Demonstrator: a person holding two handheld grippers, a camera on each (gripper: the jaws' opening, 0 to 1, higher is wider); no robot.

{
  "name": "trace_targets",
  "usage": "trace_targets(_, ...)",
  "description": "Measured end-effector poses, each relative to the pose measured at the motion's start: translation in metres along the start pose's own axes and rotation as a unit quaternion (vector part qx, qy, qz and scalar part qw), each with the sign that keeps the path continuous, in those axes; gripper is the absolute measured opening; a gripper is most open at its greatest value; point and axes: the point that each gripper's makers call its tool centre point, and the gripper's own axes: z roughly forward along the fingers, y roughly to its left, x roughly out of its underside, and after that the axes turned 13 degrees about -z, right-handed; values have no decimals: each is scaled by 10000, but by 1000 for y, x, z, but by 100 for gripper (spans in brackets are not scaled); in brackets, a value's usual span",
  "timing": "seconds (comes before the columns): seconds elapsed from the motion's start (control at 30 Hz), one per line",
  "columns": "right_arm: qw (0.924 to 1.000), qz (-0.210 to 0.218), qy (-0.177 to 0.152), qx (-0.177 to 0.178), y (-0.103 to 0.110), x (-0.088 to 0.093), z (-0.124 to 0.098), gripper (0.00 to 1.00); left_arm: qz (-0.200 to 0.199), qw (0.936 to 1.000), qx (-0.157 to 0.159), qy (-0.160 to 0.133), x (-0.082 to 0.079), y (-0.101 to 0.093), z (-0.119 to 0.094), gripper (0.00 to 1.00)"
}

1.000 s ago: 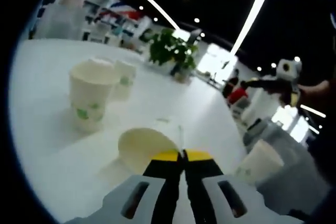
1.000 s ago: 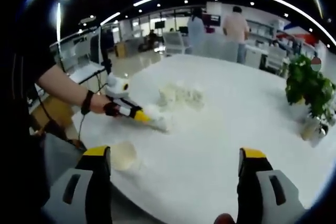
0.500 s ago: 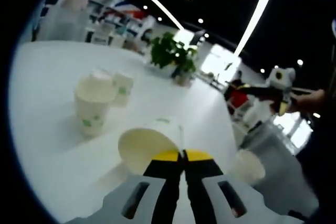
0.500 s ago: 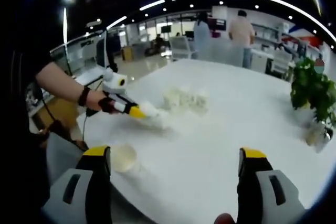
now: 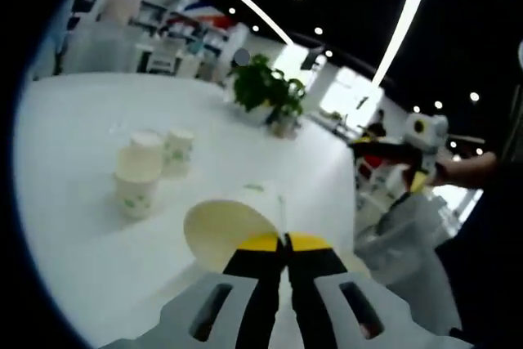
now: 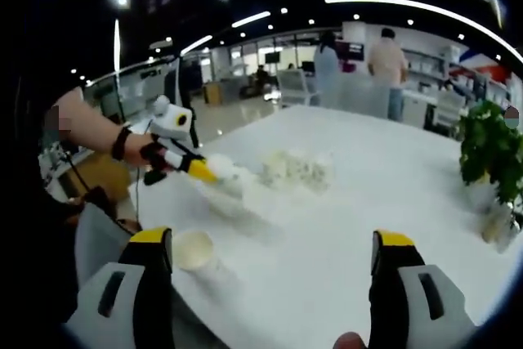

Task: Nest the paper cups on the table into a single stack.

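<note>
My left gripper (image 5: 286, 243) is shut on the rim of a white paper cup (image 5: 231, 229), held tilted above the white table (image 5: 73, 120). Beyond it a cup with a green print (image 5: 135, 184) stands upright, with two more cups (image 5: 173, 149) behind it. In the right gripper view the left gripper (image 6: 189, 164) holds that cup (image 6: 226, 183) over the table (image 6: 343, 226), in front of a cluster of cups (image 6: 298, 169). A single cup (image 6: 194, 251) stands close to the near table edge. My right gripper (image 6: 274, 243) is open with nothing between its jaws.
A potted green plant (image 5: 265, 91) stands at the far side of the table, and it appears at the right edge (image 6: 490, 153) of the right gripper view. A hand holds the right gripper (image 5: 418, 176) off the table's right side. Two people (image 6: 384, 63) stand in the background.
The left gripper has risen and pulled back with the cup still in it; the standing cups now look smaller and farther. The right gripper stays open.
</note>
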Motion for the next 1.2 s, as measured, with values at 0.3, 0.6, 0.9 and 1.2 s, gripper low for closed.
trace_targets(0.3, 9997, -37, -236, -72, -9, 2, -9, 100, -47, 10000, -59, -44, -17, -33, -10, 0)
trace_targets(0.6, 9990, 0, -408, -179, -10, 7, -10, 100, 110, 9995, -108, 258, -21, -64, -15, 0)
trace_targets(0.9, 9982, -3, -535, -262, -4, 3, -11, 100, 569, 9965, -80, 606, -23, -100, -24, 0)
trace_targets(1.2, 9979, 40, -577, -275, -1, 6, -17, 100, 1240, 9853, -186, 1157, -22, -117, -30, 0)
